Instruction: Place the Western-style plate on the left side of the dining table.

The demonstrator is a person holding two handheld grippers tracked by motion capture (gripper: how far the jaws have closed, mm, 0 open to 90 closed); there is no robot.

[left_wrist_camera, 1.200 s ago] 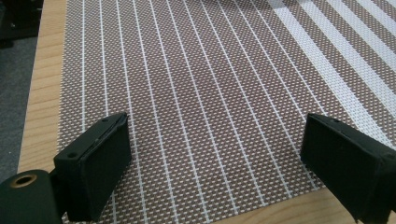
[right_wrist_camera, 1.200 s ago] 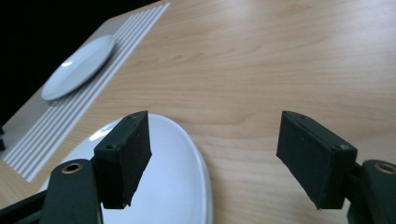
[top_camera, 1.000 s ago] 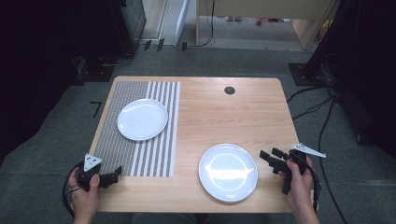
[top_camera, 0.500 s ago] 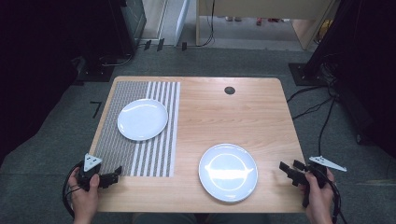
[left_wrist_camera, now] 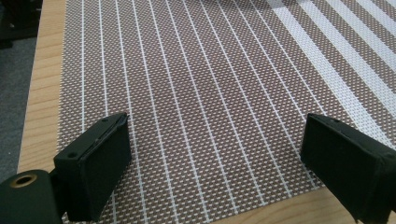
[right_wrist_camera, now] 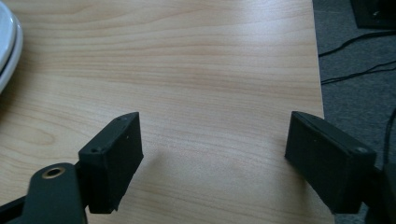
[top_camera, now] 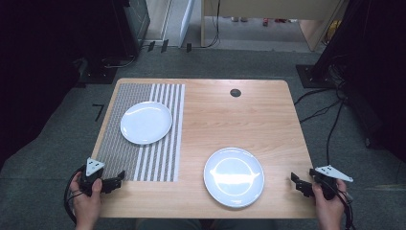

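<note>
Right hand-held gripper [top_camera: 300, 184] moved off near plate [top_camera: 234, 176], spread empty, left hand-held gripper [top_camera: 115, 182] spread over placemat [left_wrist_camera: 210, 102]

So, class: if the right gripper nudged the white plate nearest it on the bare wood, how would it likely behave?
The near plate looks glazed and glossy, so it would probably slide on the smooth table rather than tip, being low and wide. It looks like ceramic: likely stiff, fairly heavy, and breakable. Its shallow rim may be slippery for the fingers.

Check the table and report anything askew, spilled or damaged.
Nothing stands out. One white plate sits flat on the striped placemat, the other plate flat on the bare wooden table. The placemat lies square to the table edge. No spills or breakage.
</note>
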